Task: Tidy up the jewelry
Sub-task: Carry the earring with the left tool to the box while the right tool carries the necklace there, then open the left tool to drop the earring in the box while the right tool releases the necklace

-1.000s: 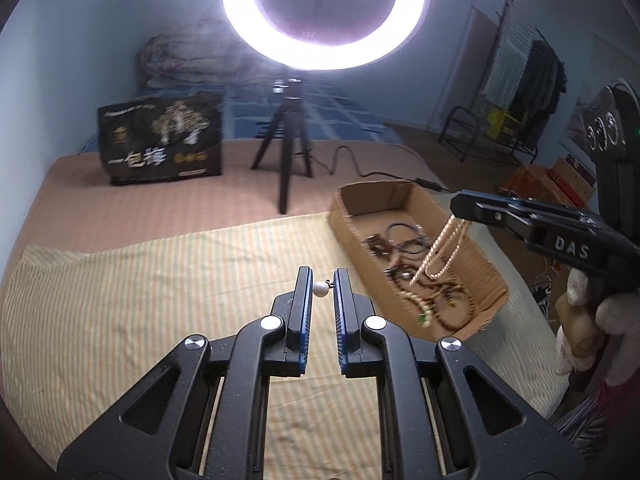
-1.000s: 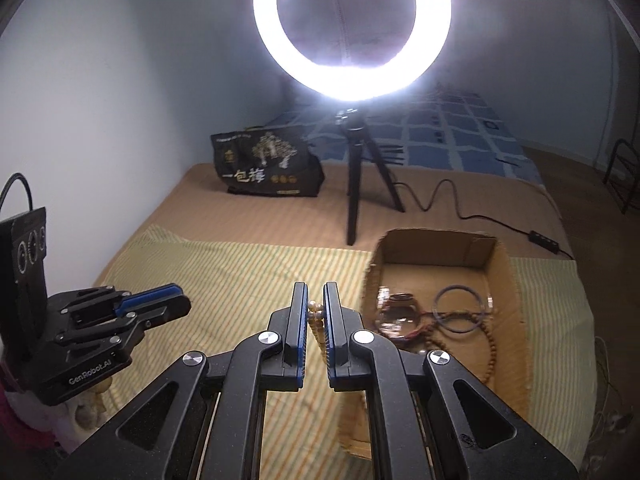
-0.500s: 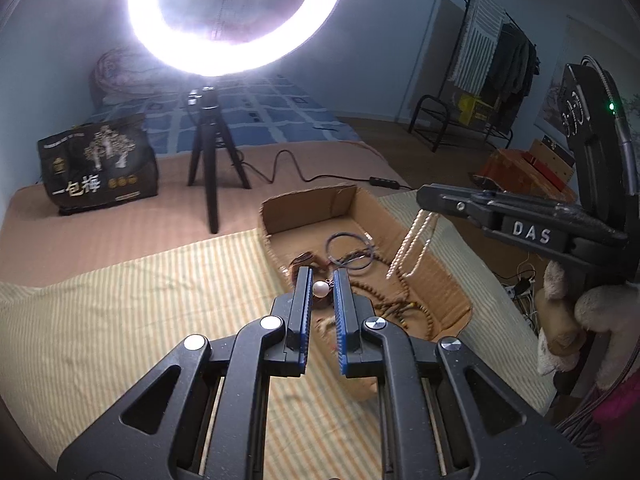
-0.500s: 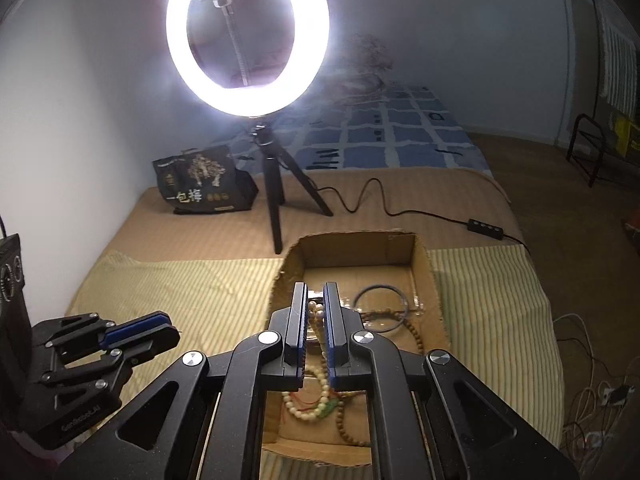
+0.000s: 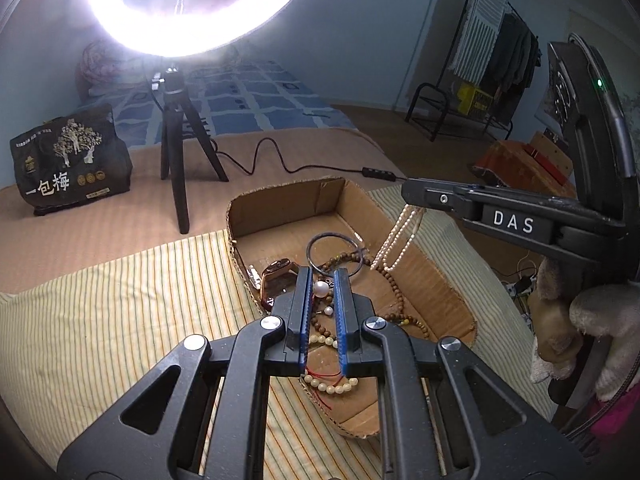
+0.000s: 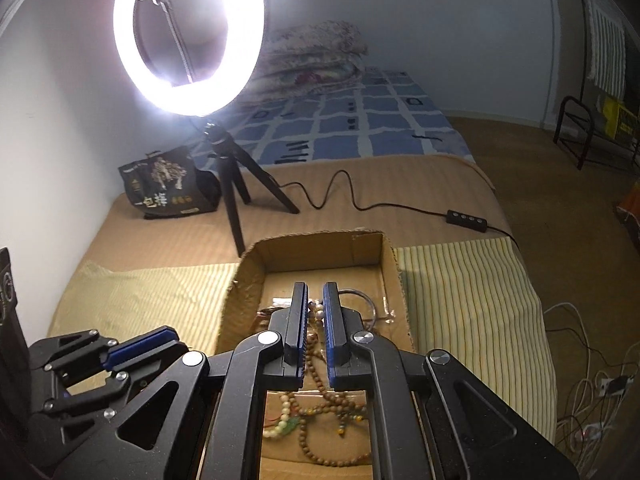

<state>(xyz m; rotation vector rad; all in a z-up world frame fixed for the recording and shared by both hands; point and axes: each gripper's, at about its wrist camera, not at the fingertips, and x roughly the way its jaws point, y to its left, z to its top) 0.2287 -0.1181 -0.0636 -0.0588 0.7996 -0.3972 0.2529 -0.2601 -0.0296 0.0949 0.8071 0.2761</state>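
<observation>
A shallow cardboard box (image 5: 424, 248) lies on the striped cloth and holds a dark bangle (image 5: 334, 254), a watch (image 5: 276, 276) and several bead strands (image 5: 400, 300). My left gripper (image 5: 321, 289) is shut on a pearl earring (image 5: 320, 289) and holds it over the box. My right gripper (image 5: 412, 202) is shut on a white pearl necklace (image 5: 396, 242) that hangs down into the box. In the right wrist view the right gripper (image 6: 315, 304) is above the box (image 6: 316, 250), with beads between its fingers.
A ring light on a black tripod (image 5: 174, 152) stands behind the box, its cable (image 5: 280, 162) trailing right. A black printed bag (image 5: 66, 164) sits at the back left. The striped cloth (image 5: 120, 312) covers the bed's near part. A clothes rack (image 5: 492, 80) stands far right.
Both grippers have moved over the cardboard box, each still holding its piece. The pearl necklace now hangs lower inside the box.
</observation>
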